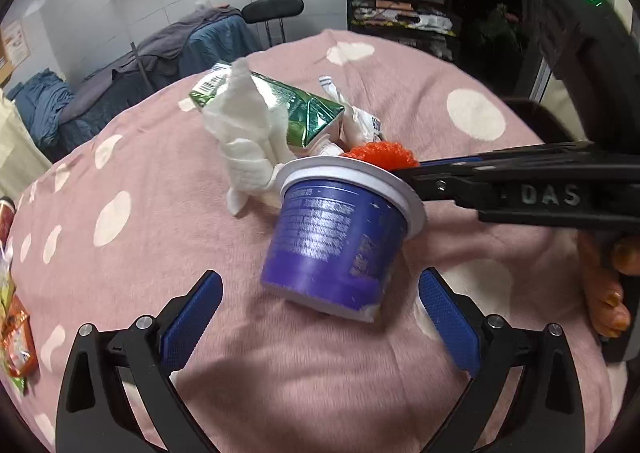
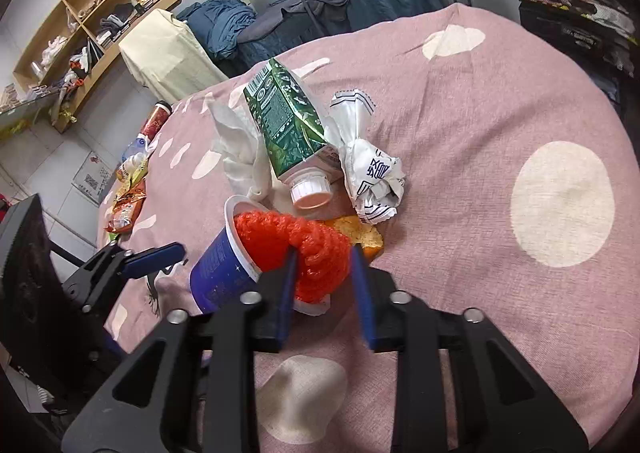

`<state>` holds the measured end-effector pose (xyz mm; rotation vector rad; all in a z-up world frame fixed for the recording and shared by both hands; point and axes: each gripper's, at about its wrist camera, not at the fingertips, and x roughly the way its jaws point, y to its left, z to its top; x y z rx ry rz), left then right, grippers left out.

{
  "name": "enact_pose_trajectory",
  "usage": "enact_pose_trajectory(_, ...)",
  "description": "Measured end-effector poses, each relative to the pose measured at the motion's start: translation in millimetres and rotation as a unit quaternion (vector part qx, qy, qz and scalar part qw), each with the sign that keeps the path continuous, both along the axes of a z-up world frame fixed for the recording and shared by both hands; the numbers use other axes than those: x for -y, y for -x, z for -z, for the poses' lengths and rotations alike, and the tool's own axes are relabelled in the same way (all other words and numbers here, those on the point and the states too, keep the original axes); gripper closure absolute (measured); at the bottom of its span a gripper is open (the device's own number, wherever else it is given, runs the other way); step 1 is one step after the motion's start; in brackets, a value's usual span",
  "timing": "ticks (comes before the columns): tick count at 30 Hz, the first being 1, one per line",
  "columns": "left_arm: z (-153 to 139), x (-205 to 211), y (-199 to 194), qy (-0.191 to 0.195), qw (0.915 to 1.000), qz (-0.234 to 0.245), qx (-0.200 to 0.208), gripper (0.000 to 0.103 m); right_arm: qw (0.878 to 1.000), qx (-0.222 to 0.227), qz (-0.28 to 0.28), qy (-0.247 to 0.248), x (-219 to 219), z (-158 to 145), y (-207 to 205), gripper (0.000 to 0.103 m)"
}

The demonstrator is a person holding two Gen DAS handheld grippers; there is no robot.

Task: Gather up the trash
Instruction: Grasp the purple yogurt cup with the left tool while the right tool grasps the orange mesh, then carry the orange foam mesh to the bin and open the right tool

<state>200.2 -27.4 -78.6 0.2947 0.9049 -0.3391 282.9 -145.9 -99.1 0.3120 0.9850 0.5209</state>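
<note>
Right tool (image 2: 323,253) at lower centre of its view, jaws pinching the orange net (image 2: 296,245) that sticks out of the blue cup (image 2: 218,273). Cup lies tilted on the pink spotted worktop (image 2: 480,113). Left tool (image 1: 320,313) at bottom of its view, jaws spread either side of the cup, not touching. Green carton (image 2: 284,125), tissue (image 2: 240,149) and crumpled wrapper (image 2: 372,169) just behind the cup.

- Left wrist view looks steeply down, close over the pink tablecloth (image 1: 360,393).
- Right wrist view looks likewise from the opposite side.
- Both share the purple cup (image 1: 332,241), centre frame.
</note>
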Motion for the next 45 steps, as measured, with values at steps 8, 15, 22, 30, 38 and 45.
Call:
enact_pose_trajectory(8, 4, 11, -14, 0.007, 0.9998, 0.009, -0.015, 0.028, 0.999, 0.033, 0.032, 0.004, 14, -14, 14, 0.092)
enact_pose_trajectory(15, -1, 4, -1, 0.030, 0.9995, 0.003, -0.008, 0.029, 0.996, 0.057, 0.067, -0.018, 41, -29, 34, 0.092)
enact_pose_trajectory(22, -15, -11, 17, 0.082, 0.9964, -0.018, 0.006, 0.029, 0.992, 0.069, 0.099, -0.038, 73, -38, 58, 0.092)
enact_pose_trajectory(30, -36, -10, 38, 0.114, 0.9923, -0.028, 0.040, 0.031, 0.986, 0.091, 0.138, -0.034, 104, -46, 88, 0.092)
enact_pose_trajectory(38, -59, 4, 55, 0.139, 0.9878, -0.010, 0.071, 0.031, 0.978, 0.104, 0.176, -0.033, 136, -52, 109, 0.092)
enact_pose_trajectory(45, -65, 35, 63, 0.151, 0.9854, 0.025, 0.076, 0.031, 0.967, 0.124, 0.224, -0.016, 167, -59, 130, 0.092)
